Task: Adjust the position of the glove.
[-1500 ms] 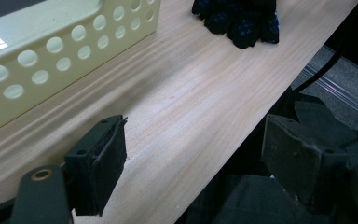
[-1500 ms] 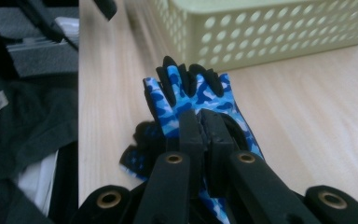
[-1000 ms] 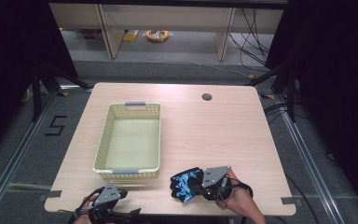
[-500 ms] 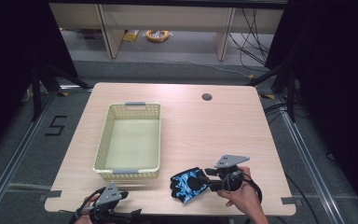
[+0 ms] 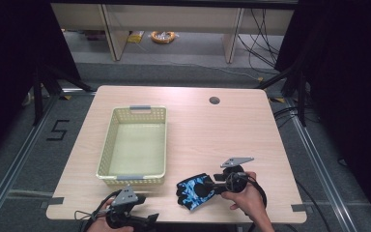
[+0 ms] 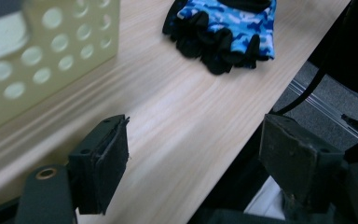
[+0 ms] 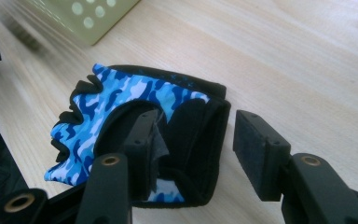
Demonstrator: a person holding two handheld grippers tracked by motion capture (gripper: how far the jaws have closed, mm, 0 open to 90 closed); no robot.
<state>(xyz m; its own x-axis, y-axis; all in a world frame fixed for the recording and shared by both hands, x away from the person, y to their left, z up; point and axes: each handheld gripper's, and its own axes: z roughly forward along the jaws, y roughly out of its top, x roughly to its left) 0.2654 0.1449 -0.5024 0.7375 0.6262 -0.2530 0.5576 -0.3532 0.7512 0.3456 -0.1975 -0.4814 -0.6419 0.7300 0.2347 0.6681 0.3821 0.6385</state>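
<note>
blue camouflage fabric with black trim marks the one fingerless glove [image 5: 193, 190], which lies flat on the pale wooden table [image 5: 232, 130] near its front edge, just right of the yellow-green perforated basket [image 5: 136, 142]. the right gripper [image 7: 193, 149] sits at the glove's cuff end, and its jaws have just been opening: one pad lies over or inside the black cuff opening, the other stands clear beside the cuff, so nothing is pinched between them. i judge that it has either let go of the cuff or is resetting for a better bite; the glove rests on the wood by its own weight. the left gripper [image 6: 193, 163] hangs at the table's front edge with its jaws spread wide and empty, aimed across the bare wood toward the glove's finger end, probably waiting to help. the basket is empty and stands lengthwise, open top up, within easy reach of both hands, which suggests it is where the glove is meant to go.

counted: one glove, one basket, two grippers, one table, and one round cable hole [image 5: 214, 100] in the far part of the tabletop.
</note>
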